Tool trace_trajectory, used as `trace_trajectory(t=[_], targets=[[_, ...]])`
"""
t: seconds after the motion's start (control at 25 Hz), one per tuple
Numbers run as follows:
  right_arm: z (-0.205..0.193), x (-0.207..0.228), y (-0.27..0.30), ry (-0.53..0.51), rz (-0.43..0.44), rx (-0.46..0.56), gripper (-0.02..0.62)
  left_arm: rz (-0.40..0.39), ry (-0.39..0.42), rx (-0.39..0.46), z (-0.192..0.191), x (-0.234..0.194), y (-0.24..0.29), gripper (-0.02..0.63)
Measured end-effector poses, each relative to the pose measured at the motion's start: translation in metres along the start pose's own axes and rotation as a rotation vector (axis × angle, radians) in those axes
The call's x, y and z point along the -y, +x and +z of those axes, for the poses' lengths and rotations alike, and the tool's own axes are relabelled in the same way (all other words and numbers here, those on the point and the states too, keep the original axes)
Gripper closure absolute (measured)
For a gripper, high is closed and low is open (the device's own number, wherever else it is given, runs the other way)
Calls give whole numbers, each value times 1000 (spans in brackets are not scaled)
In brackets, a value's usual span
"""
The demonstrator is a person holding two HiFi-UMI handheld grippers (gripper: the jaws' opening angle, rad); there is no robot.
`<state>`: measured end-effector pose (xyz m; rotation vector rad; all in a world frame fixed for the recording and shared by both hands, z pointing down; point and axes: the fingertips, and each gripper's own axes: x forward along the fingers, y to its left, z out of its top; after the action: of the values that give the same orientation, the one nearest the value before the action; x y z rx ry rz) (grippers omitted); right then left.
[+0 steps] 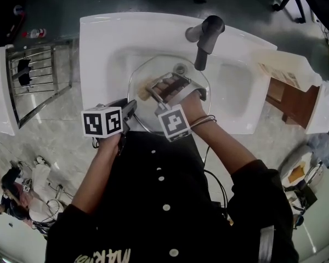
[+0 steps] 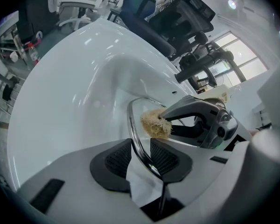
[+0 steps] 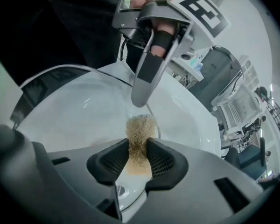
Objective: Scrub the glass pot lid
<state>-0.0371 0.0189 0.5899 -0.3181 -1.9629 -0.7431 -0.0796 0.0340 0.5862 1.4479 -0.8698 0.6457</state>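
Note:
The round glass pot lid (image 1: 189,78) hangs tilted over the white sink basin (image 1: 233,92). My left gripper (image 1: 132,107) is shut on the lid's metal rim (image 2: 133,125) at its left edge; the rim runs between the dark pads (image 2: 165,158). My right gripper (image 1: 153,92) is shut on a tan fibrous scrubber (image 3: 140,129), which rests against the glass near the rim. In the left gripper view the scrubber (image 2: 155,123) sits at the tip of the right gripper (image 2: 170,120), pressed to the lid's face. The right gripper view shows the left gripper (image 3: 141,99) reaching down just above the scrubber.
A dark faucet (image 1: 205,37) stands at the back of the sink, its spout above the lid's far edge. The drain (image 1: 179,68) shows through the glass. A wire rack (image 1: 38,75) lies at the left, a wooden cabinet (image 1: 288,89) at the right.

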Motion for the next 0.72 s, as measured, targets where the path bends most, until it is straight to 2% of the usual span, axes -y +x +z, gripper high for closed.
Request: trace_trajectory(t=[0.16, 0.4, 0.72], targets=[[13, 3, 8, -28, -8, 33, 462, 12, 3, -5, -1, -2, -1, 460], [13, 0, 10, -73, 29, 34, 463, -2, 4, -6, 0, 0, -1, 460], [-4, -29, -6, -151, 156, 20, 463, 12, 7, -18, -1, -4, -1, 463]])
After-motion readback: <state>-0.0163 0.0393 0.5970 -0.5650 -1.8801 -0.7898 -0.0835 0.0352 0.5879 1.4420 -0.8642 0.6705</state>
